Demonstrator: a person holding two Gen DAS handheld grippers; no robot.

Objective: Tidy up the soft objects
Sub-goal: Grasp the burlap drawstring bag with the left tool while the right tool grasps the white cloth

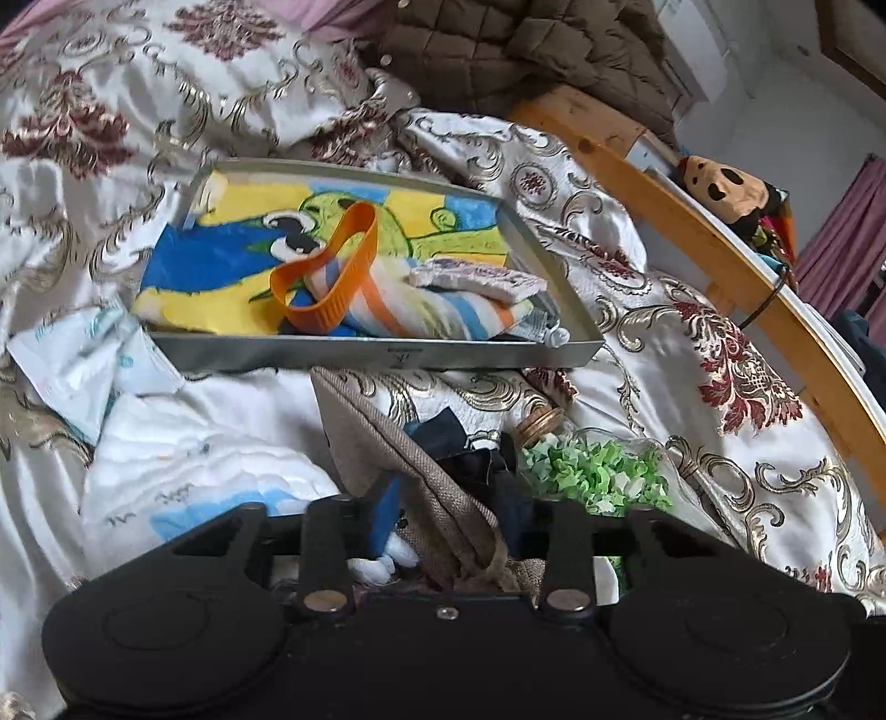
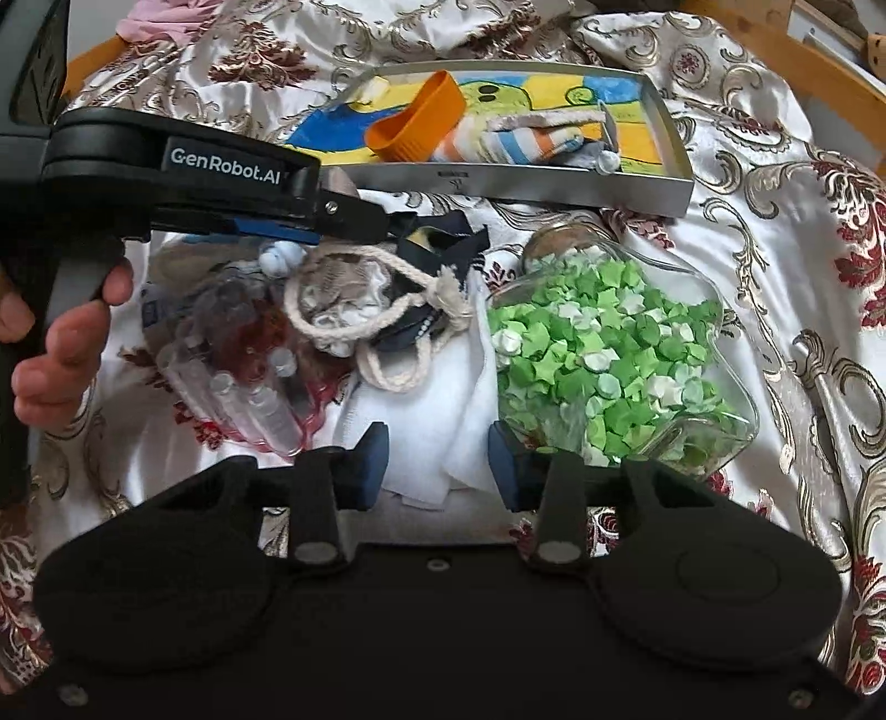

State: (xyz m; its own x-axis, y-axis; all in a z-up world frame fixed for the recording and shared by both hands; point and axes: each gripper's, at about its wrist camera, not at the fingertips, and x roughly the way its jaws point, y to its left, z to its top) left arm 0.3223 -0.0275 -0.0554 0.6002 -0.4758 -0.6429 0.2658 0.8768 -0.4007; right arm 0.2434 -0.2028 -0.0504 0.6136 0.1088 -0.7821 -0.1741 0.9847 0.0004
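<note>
Right wrist: patterned bedspread (image 2: pixel 775 232), metal tray (image 2: pixel 554 185), wooden bedframe (image 2: pixel 853 94).

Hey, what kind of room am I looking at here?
Most likely a bedroom: the clutter lies on a satin damask-patterned bedspread, edged by a curved wooden bed rail, with a quilted brown padded jacket heaped behind.

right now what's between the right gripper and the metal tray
In the right wrist view, between the right gripper and the metal tray lie a white cloth, a rope-handled pouch and dark fabric.
</note>
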